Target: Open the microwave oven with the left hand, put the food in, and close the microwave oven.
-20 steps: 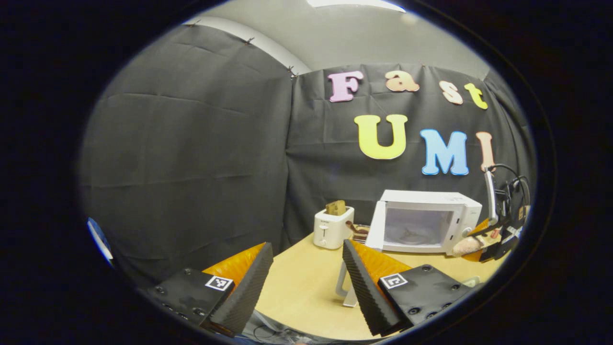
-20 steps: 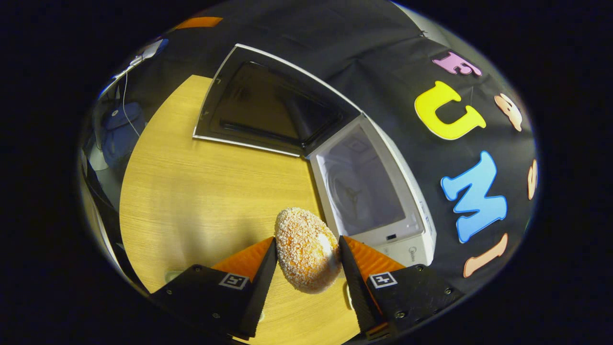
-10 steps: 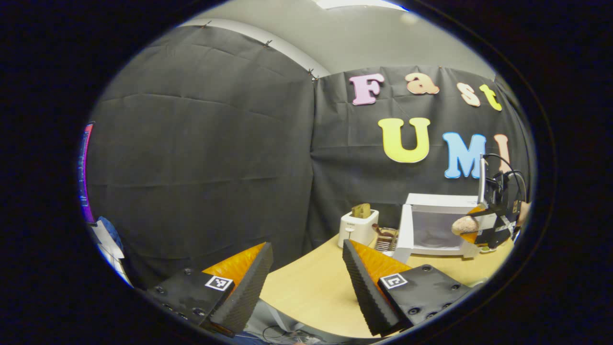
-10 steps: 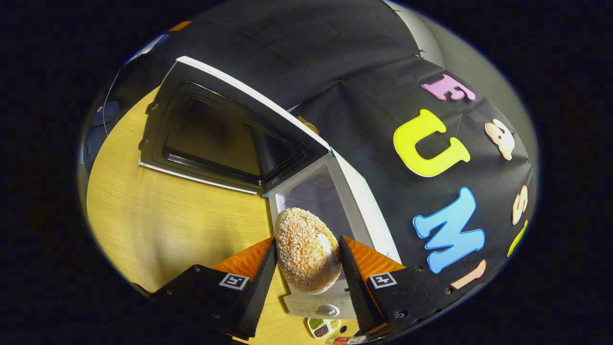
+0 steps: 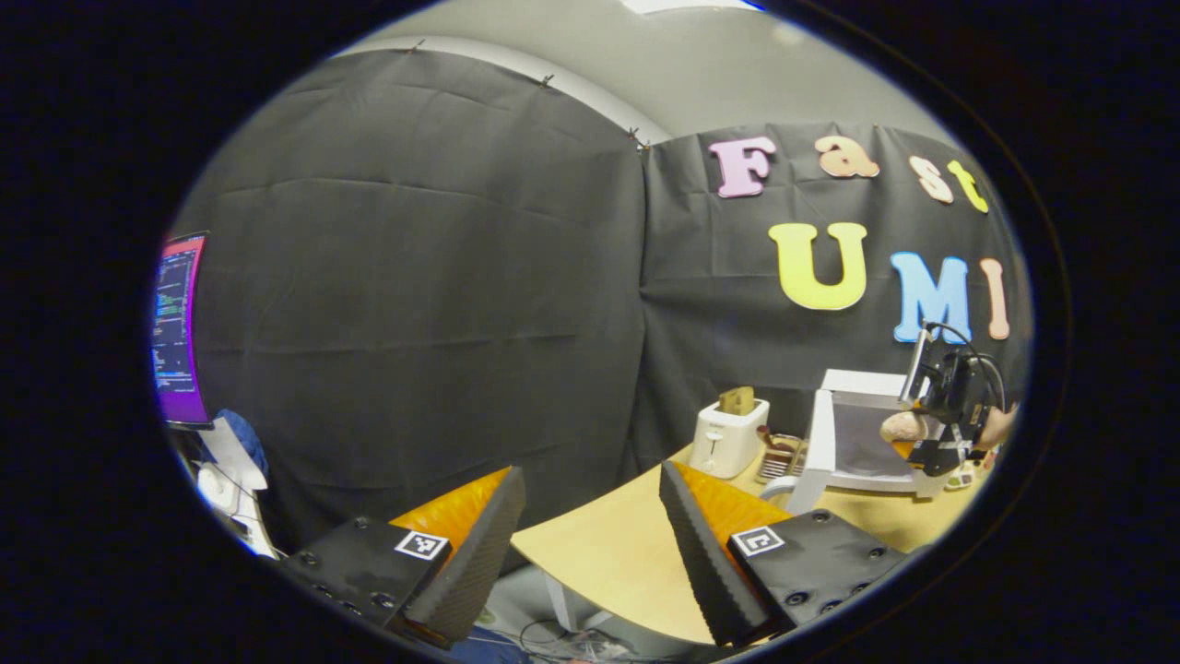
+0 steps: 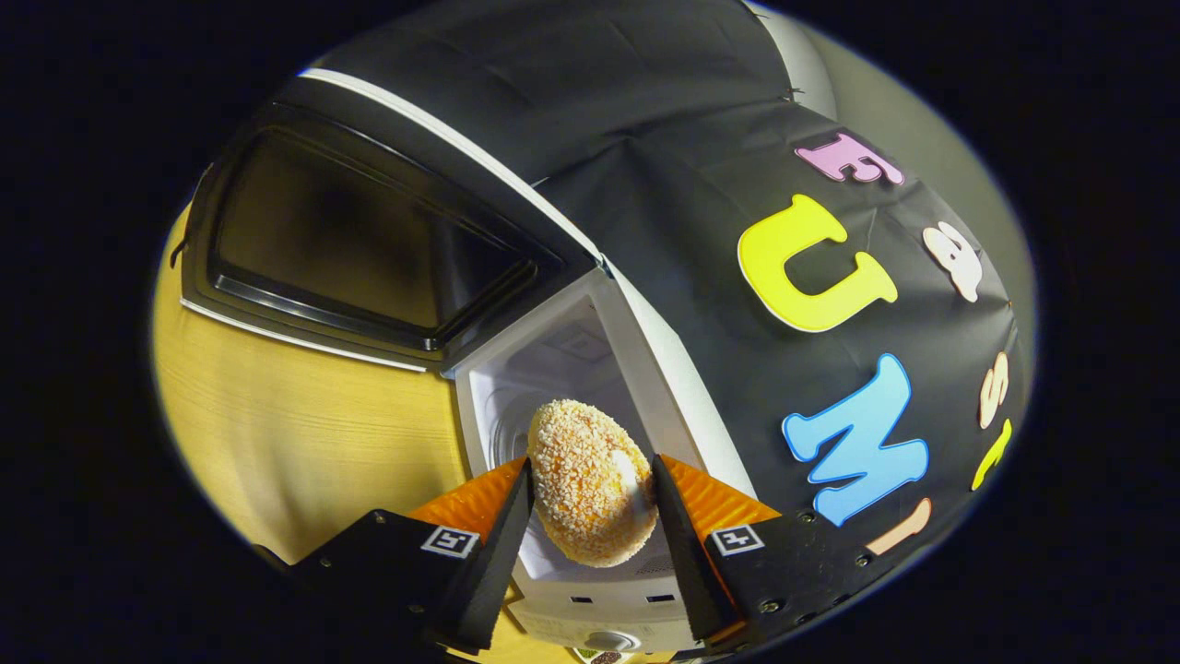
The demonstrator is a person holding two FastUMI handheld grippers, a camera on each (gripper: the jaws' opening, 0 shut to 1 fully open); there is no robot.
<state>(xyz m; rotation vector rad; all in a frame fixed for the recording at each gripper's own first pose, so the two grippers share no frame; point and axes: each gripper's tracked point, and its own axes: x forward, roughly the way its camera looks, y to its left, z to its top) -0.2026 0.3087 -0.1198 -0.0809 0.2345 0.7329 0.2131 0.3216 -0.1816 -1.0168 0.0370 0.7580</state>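
A: Right hand-held gripper [image 6: 590,503] — we see it pinching the food [image 6: 591,480], a crumb-coated oval bun, with both fingers pressed on its sides.

B: Where's the food relative to the microwave oven [image 6: 590,369]?

A: In the right gripper view it sits right in front of the open cavity, overlapping the white interior. We can't tell whether it's past the opening. The door [image 6: 359,249] is swung wide, up at 10 o'clock from the food, dark window facing us.

B: Left hand-held gripper [image 5: 590,535]?

A: Fingers spread apart, nothing between them. It hovers off the near edge of the counter [image 5: 608,553], well apart from the oven.

B: What do we get from the left gripper view?

A: At 3 o'clock, far off: the oven with the door open, and the right hand-held gripper holding the food at the opening. A white toaster [image 5: 728,438] stands just beside the oven at its 9 o'clock. A lit monitor [image 5: 180,327] sits at the far 9 o'clock edge.
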